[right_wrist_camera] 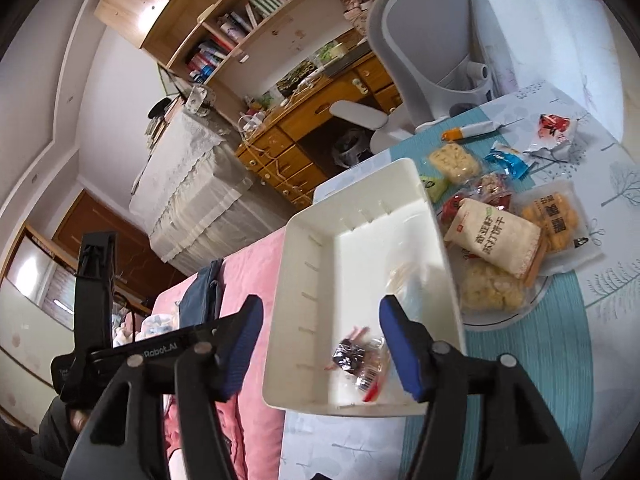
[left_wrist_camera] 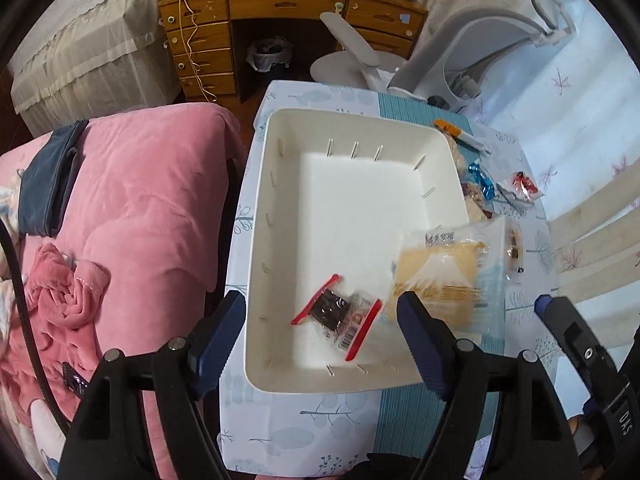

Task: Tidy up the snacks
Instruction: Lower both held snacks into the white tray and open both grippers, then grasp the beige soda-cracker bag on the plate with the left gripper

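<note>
A white plastic bin [left_wrist_camera: 276, 208] stands on the table; it also shows in the right wrist view [right_wrist_camera: 296, 276]. A red-edged dark snack packet [left_wrist_camera: 336, 316] lies on its floor near the front, also seen from the right wrist [right_wrist_camera: 356, 360]. A yellow cake packet [left_wrist_camera: 440, 272] hangs blurred over the bin's right rim; in the right wrist view it is a pale blur [right_wrist_camera: 404, 280]. My left gripper [left_wrist_camera: 320, 340] is open and empty above the bin's front. My right gripper [right_wrist_camera: 320, 348] is open above the bin. Several snack packets [right_wrist_camera: 496, 236] lie piled on a plate right of the bin.
A pink blanket [left_wrist_camera: 152, 216] covers the bed left of the table. A grey chair [left_wrist_camera: 472, 56] and a wooden desk [left_wrist_camera: 280, 4] stand beyond. A tube with an orange cap [right_wrist_camera: 472, 132] and small wrappers [right_wrist_camera: 552, 128] lie at the table's far side.
</note>
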A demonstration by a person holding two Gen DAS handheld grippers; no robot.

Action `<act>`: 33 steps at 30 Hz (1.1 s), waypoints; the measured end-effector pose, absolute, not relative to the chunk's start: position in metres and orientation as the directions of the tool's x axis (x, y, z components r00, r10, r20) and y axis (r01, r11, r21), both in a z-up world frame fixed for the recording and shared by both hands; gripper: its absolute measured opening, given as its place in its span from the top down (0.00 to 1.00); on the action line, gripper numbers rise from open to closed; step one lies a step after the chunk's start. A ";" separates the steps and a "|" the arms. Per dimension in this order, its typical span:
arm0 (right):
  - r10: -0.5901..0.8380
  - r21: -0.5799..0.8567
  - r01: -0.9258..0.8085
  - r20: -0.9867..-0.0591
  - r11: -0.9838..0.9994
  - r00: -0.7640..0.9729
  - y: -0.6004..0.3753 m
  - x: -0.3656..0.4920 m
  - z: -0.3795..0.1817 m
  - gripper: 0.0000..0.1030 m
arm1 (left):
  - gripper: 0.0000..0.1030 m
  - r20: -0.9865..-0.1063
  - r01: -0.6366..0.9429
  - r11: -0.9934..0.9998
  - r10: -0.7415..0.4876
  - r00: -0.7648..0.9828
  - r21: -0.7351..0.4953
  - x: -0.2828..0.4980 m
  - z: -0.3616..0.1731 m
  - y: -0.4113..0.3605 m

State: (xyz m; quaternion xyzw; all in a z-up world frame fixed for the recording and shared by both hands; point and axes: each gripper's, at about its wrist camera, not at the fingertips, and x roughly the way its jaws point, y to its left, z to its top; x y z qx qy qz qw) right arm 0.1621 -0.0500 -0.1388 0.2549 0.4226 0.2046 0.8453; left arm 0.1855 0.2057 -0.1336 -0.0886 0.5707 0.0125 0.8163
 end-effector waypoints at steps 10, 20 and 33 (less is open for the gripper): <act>0.515 0.573 -0.084 -0.651 0.815 0.558 -0.080 0.160 -0.135 0.39 | 0.25 -0.930 -0.105 0.976 -0.144 0.337 -0.189 0.189 -0.125 0.171; 0.459 0.491 -0.087 -0.719 0.867 0.522 -0.131 0.172 -0.137 0.39 | 0.24 -0.927 -0.145 0.961 -0.177 0.332 -0.236 0.200 -0.112 0.111; 0.376 0.310 -0.216 -0.805 0.926 0.458 -0.196 0.199 -0.158 0.35 | 0.18 -0.955 -0.313 0.916 -0.185 0.230 -0.253 0.232 -0.133 0.031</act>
